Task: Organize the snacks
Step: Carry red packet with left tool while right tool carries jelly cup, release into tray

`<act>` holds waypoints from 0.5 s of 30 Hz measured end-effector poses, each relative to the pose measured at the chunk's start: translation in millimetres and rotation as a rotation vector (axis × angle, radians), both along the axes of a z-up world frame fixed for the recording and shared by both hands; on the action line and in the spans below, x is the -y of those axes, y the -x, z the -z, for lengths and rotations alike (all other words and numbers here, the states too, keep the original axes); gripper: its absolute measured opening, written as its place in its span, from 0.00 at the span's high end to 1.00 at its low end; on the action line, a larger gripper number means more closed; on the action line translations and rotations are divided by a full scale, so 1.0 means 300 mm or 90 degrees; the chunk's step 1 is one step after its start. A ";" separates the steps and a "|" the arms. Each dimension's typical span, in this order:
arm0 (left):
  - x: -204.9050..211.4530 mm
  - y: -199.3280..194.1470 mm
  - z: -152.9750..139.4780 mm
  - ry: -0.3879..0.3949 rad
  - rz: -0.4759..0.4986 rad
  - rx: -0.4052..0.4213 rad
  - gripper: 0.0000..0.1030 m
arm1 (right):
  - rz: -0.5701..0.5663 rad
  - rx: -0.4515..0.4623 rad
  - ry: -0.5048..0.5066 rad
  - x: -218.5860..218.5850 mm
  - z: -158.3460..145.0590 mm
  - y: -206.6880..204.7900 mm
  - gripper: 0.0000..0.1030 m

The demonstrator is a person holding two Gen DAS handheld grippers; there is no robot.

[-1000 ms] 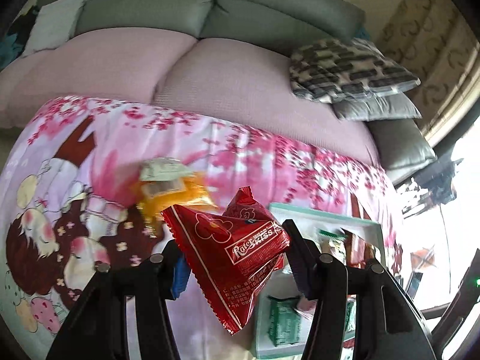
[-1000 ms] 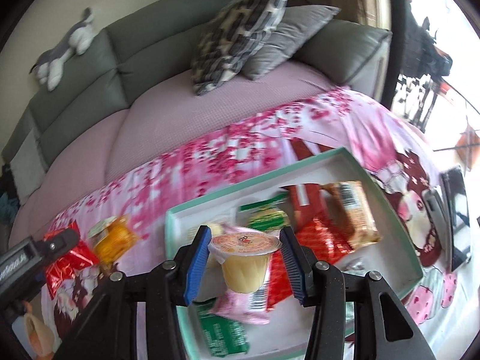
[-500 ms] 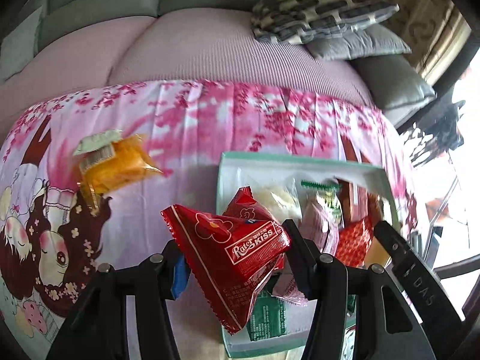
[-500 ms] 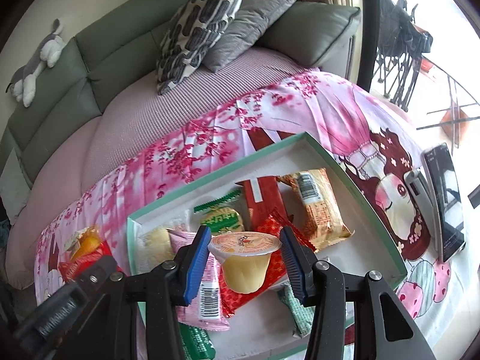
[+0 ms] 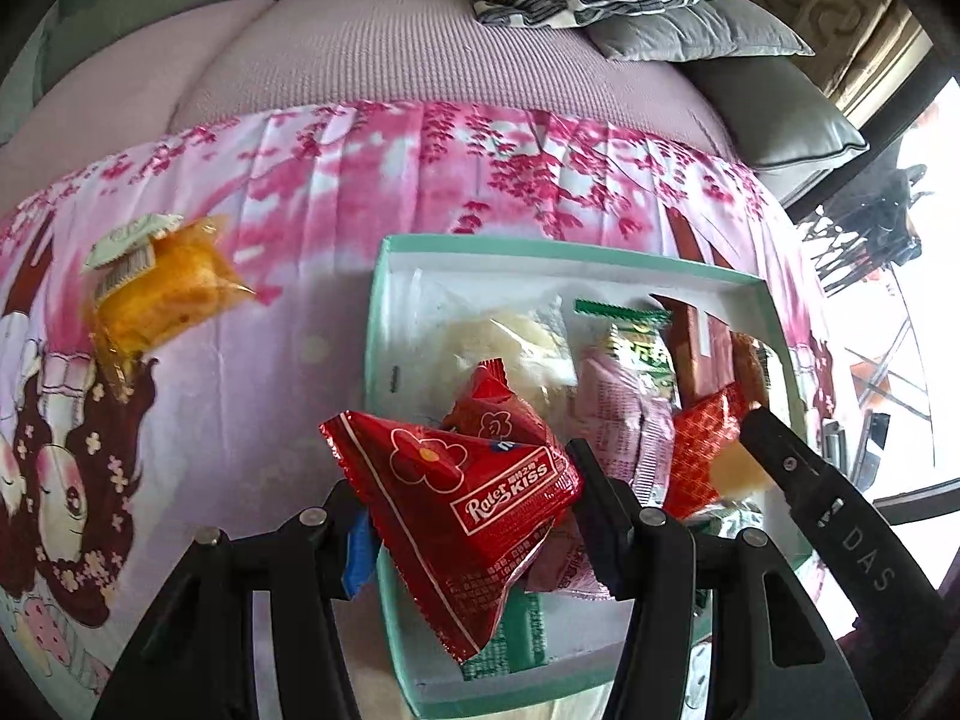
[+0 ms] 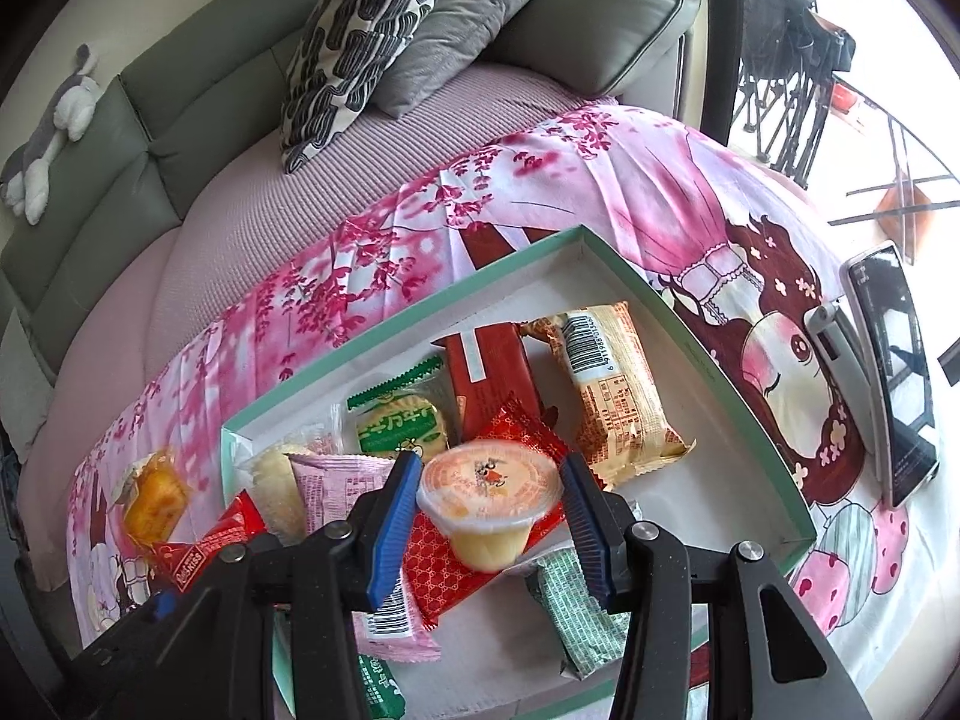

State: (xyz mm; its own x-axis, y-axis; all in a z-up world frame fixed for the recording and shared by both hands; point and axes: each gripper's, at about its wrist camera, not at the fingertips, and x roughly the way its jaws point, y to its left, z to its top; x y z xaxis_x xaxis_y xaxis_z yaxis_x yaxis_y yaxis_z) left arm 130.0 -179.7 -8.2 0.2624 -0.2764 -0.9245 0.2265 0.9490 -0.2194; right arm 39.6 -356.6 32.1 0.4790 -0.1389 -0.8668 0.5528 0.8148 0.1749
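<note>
My left gripper [image 5: 468, 516] is shut on a red Rater Kiss snack bag [image 5: 468, 498], which hangs over the near left corner of the teal-rimmed white box [image 5: 375, 324]. My right gripper [image 6: 489, 510] is shut on a yellow jelly cup [image 6: 483, 504] with an orange lid, held above the box [image 6: 708, 360] and the packets inside it. In the box lie a beige wafer pack [image 6: 612, 390], a dark red bar [image 6: 492, 372], a green-and-yellow biscuit pack [image 6: 399, 423], a pink packet [image 6: 345, 486] and a red patterned packet [image 6: 444, 558]. An orange cake pack [image 5: 159, 294] lies on the pink cloth left of the box.
The box sits on a pink cartoon-print cloth [image 6: 660, 192] over a table in front of a grey sofa with patterned cushions [image 6: 360, 42]. Two phones [image 6: 894, 372] lie on the cloth right of the box. A plush toy [image 6: 48, 114] rests on the sofa back.
Both grippers have come down and moved over the box, each keeping its snack. The left one swung from the open cloth to the box's left end; the orange pack now lies off to its left.
</note>
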 end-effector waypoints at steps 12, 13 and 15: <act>0.029 0.002 0.066 0.000 0.014 -0.042 0.44 | 0.005 -0.014 0.005 0.001 0.012 -0.008 0.48; 0.026 0.002 0.073 -0.004 0.012 -0.044 0.44 | 0.005 -0.015 0.007 0.002 0.011 -0.009 0.44; 0.026 0.000 0.085 -0.013 0.006 -0.048 0.44 | 0.008 -0.020 0.016 0.002 0.011 -0.010 0.37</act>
State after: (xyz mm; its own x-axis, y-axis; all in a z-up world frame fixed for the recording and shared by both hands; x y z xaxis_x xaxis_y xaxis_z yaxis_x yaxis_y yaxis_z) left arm 130.0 -187.5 -33.8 0.1890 -0.2603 -0.9469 0.2195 0.9510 -0.2176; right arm 42.6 -357.3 28.9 0.4491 -0.1667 -0.8778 0.5675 0.8121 0.1361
